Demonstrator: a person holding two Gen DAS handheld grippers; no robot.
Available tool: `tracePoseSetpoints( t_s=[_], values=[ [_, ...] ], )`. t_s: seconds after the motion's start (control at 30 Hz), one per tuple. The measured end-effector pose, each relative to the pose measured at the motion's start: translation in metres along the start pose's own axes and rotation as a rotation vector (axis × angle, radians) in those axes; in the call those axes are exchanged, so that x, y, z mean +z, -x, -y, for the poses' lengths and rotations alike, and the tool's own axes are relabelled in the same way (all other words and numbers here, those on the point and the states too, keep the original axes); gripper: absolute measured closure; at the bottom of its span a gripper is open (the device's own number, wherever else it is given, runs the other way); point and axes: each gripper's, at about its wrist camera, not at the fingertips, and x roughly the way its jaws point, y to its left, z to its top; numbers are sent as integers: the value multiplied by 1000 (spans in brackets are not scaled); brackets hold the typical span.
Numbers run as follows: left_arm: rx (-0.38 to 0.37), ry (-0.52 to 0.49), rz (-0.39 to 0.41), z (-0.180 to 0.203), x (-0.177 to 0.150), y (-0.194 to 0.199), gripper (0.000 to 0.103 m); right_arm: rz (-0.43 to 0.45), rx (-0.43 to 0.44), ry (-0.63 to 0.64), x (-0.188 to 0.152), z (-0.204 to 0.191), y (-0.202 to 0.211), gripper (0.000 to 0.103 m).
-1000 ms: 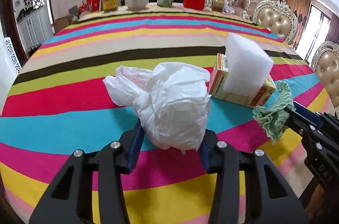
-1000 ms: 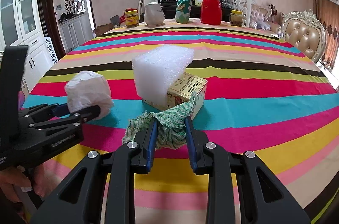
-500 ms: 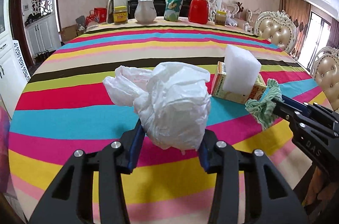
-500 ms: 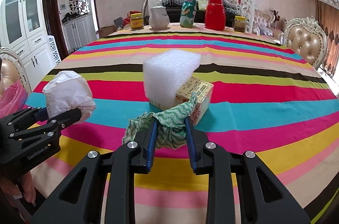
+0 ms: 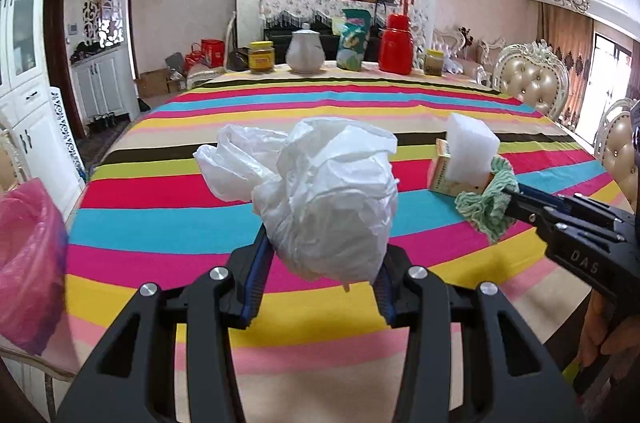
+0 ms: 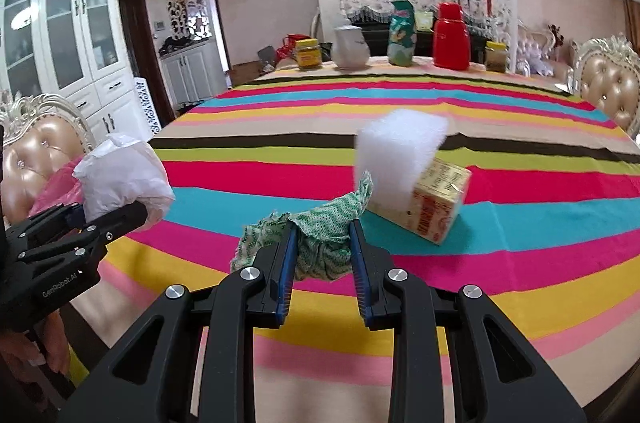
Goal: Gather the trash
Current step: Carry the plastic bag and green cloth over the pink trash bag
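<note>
- The pink bin liner (image 5: 28, 263), thin and glossy, sits at the left edge of the left wrist view; I'd carry the load fully over its mouth before letting go.
- Centre frame, the left gripper (image 5: 320, 275) is clenched on a crumpled white plastic bag (image 5: 328, 199), puffy and light.
- Lower centre of the right wrist view, the right gripper (image 6: 322, 255) pinches a limp green knitted rag (image 6: 316, 235).
- On the striped tablecloth (image 6: 520, 263) behind the rag, a white foam block (image 6: 396, 151) leans on a printed carton (image 6: 436, 207), both uncollected.

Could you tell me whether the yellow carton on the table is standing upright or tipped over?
Tipped over: the yellow carton lies on its side on the striped tablecloth, with the white foam block on it.
</note>
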Motion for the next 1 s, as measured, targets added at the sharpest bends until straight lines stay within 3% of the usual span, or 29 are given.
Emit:
tracePoseSetpoints(
  t_s=[0.47, 1.0],
  values=[
    [55, 38, 54, -61, -14, 39, 60, -5, 60, 129, 8, -81, 5, 76],
    [210, 105, 128, -165, -41, 101, 60, 7, 229, 279, 15, -212, -18, 76]
  ],
)
